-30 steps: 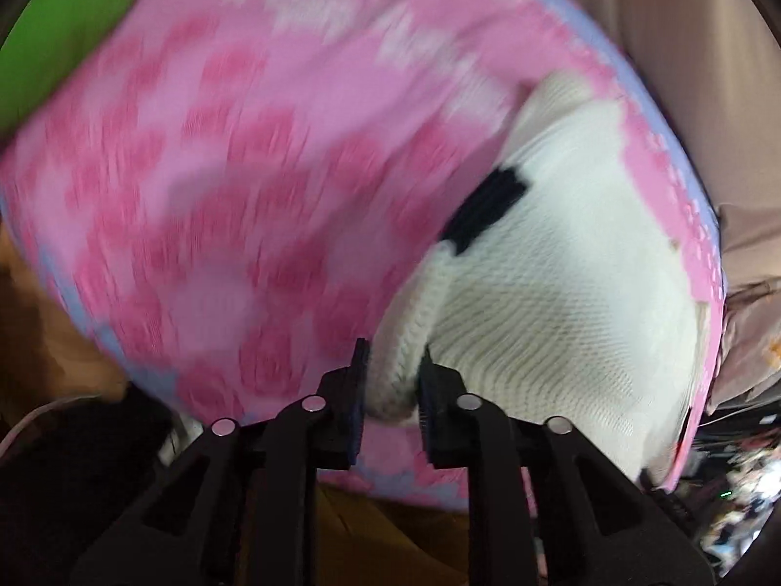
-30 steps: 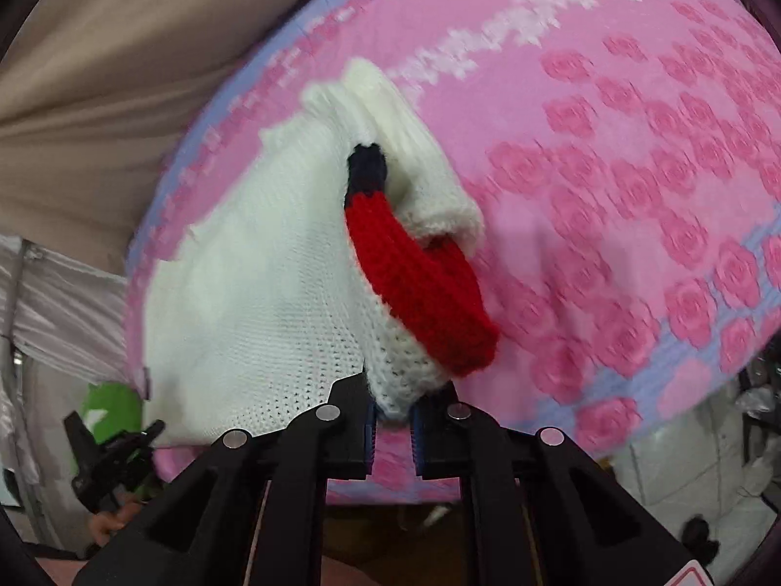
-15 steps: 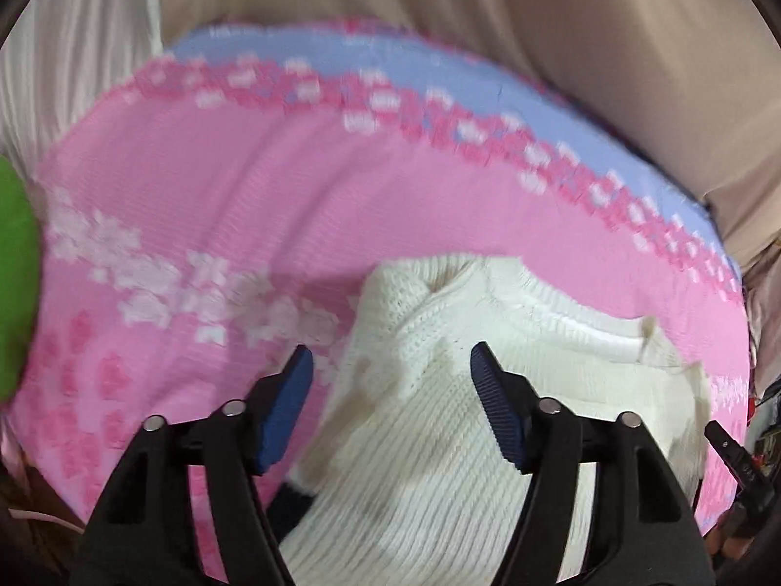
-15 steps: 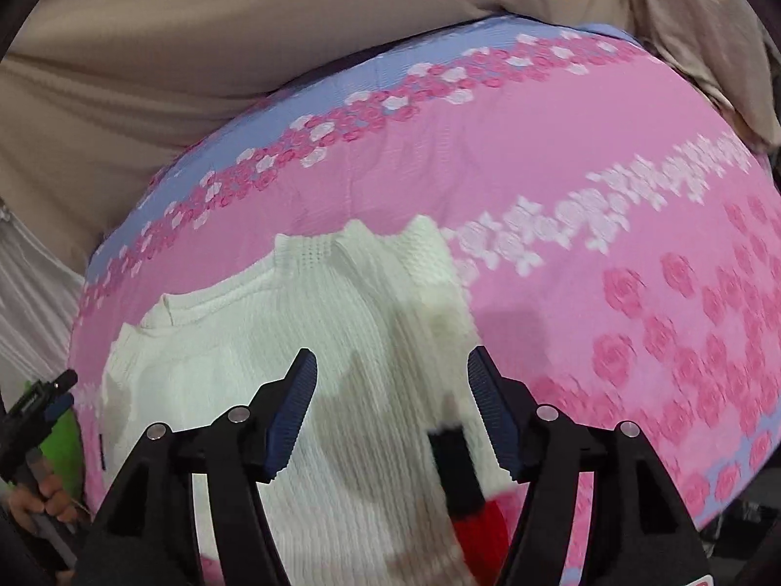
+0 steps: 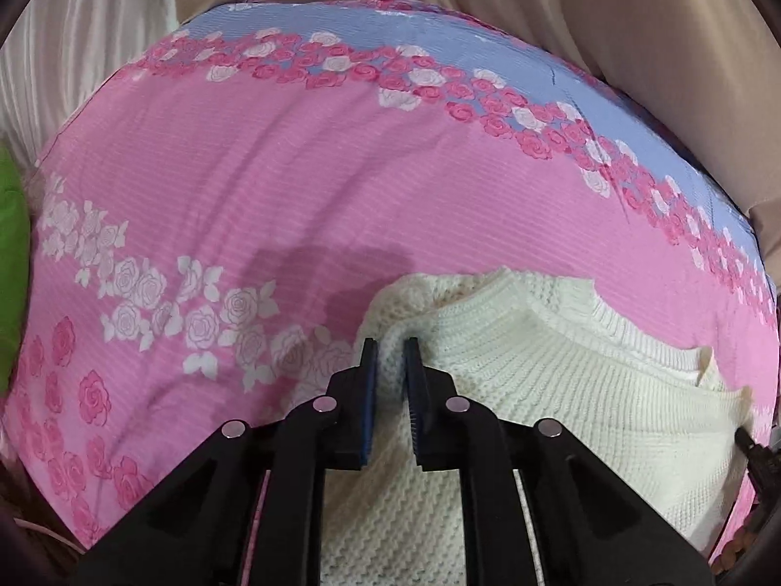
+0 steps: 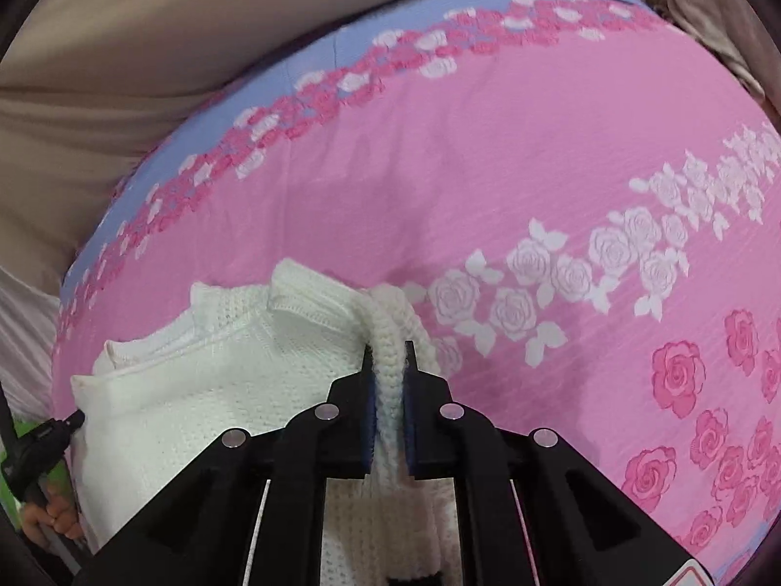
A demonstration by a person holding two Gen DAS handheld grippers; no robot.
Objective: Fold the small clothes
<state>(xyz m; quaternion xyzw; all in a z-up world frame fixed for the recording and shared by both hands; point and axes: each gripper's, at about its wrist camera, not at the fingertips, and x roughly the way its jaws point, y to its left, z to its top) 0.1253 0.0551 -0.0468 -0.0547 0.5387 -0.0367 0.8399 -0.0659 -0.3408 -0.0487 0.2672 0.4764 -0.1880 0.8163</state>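
The cream knitted sweater lies refolded on the pink rose-print sheet; both hand-held grippers, left and right, have just reclosed, pinching its shoulder folds for another fold.

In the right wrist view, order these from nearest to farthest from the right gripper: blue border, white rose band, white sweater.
1. White sweater, pinched in the right gripper.
2. White rose band, just beyond, to the right.
3. Blue border, along the sheet's far edge.
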